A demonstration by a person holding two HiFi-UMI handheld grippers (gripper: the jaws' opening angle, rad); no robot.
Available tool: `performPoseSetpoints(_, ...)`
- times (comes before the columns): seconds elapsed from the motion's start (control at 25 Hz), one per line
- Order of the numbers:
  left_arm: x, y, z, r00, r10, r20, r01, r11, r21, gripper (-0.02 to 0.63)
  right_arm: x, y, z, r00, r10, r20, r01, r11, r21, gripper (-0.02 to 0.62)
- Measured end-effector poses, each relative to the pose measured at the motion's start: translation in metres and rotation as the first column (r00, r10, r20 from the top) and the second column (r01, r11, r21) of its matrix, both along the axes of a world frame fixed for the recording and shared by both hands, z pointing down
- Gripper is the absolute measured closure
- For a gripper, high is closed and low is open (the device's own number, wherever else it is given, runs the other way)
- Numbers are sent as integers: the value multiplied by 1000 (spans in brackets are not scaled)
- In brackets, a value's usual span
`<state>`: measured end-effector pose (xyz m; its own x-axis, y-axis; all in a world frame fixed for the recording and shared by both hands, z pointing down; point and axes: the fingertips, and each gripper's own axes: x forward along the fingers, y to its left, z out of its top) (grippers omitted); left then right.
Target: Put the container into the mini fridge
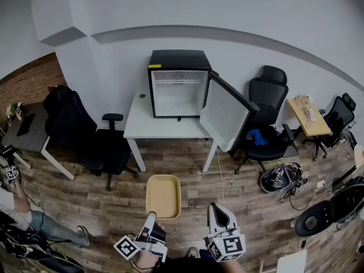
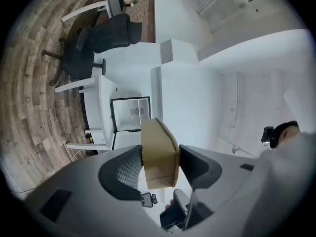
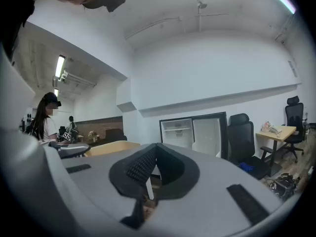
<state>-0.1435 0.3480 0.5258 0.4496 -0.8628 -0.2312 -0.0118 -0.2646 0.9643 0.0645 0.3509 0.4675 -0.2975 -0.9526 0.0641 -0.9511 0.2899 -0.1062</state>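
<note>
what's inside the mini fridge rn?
The mini fridge is open: white cavity, one wire shelf near the top, nothing else visible. The slot above the shelf can't be made out. The container is outside, in the left gripper.

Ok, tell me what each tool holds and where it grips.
The left tool clamps the tan container by its near short end. The right tool is shut and holds nothing.

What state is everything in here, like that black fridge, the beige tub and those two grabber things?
Black mini fridge: standing on the white table, looks empty inside.
Fridge door: swung wide open.
Beige plastic container: held up, outside the fridge.
Left gripper: shut on the container.
Right gripper: shut, empty.
</note>
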Motion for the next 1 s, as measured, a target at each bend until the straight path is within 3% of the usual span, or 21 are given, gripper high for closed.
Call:
performPoseSetpoints(0.6, 12, -5, -3, 1000, -9, 17, 9, 1000, 3, 368, 10, -1, -10, 1000, -10, 26, 9, 1000, 23, 580)
performPoseSetpoints(1.0, 46, 0, -2, 999, -41, 18, 41, 999, -4, 368, 38, 3, -2, 998, -56, 21, 56, 998, 17, 580)
